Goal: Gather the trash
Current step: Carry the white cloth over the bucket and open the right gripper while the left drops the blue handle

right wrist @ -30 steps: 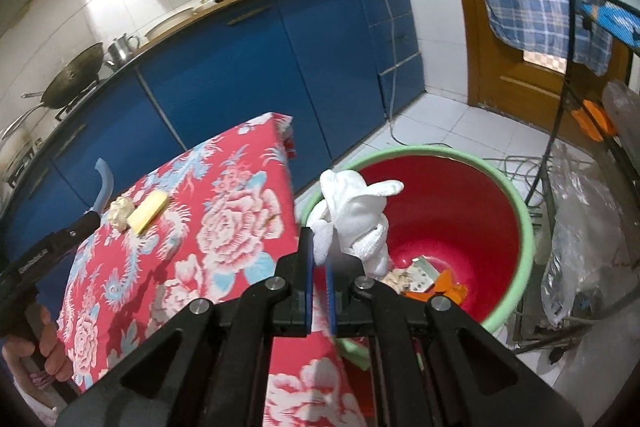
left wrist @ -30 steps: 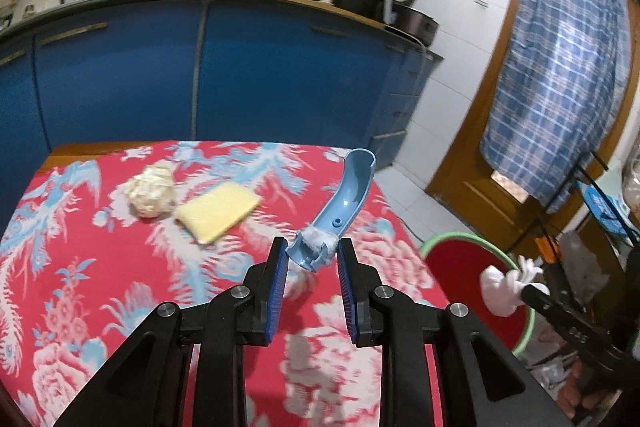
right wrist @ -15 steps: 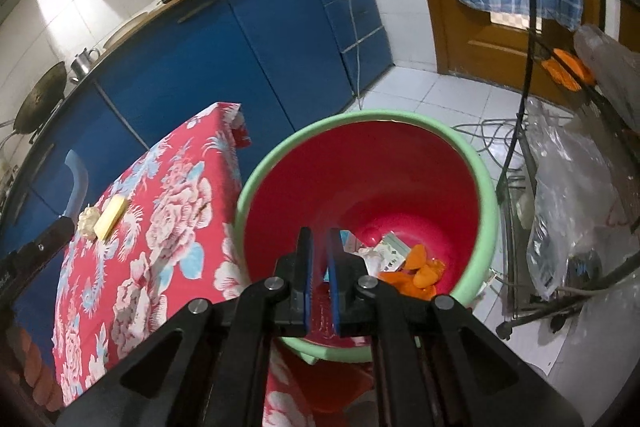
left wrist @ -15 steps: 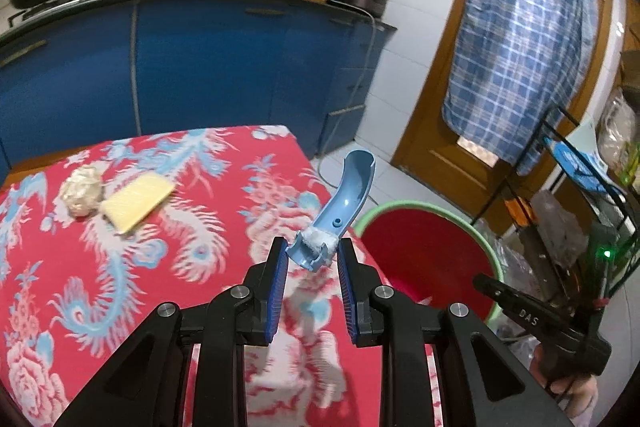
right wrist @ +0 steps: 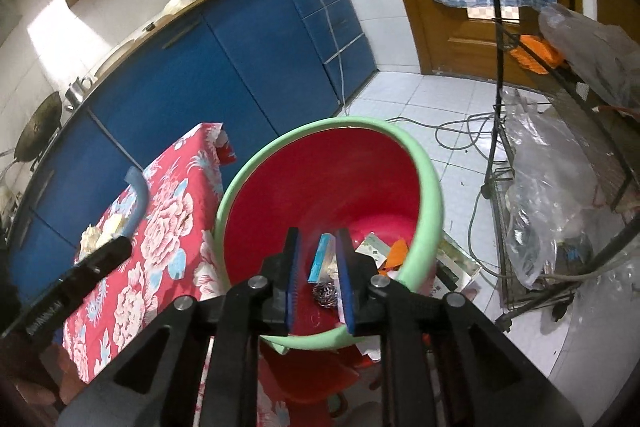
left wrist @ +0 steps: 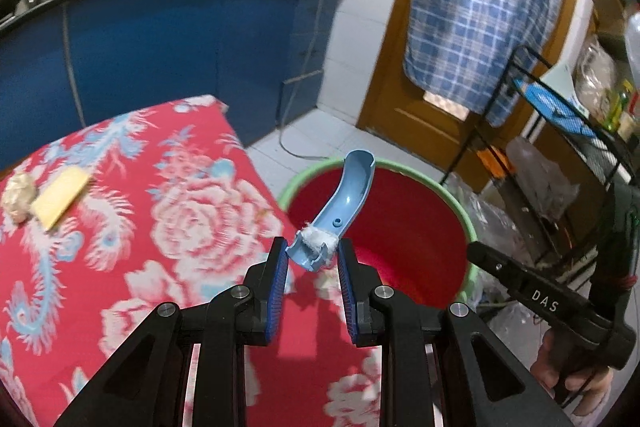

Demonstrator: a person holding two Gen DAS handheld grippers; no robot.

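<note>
The red-flowered tablecloth [left wrist: 168,227] fills the left; the red bucket [left wrist: 460,223] with its green rim stands to its right. The left gripper [left wrist: 313,259] clamps a curved blue plastic piece [left wrist: 348,199] over the bucket's near-left rim. The right gripper [right wrist: 318,259], parted and holding nothing, hangs above the scraps [right wrist: 384,247] inside.

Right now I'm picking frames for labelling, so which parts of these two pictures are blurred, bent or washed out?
Left wrist view: the tablecloth is smeared by motion, while the left claw and the blue handle stay sharp; the door frame bows from the fisheye.
Right wrist view: sharper overall, the bucket crisp; glare whitens the wall tiles; black corners.
</note>
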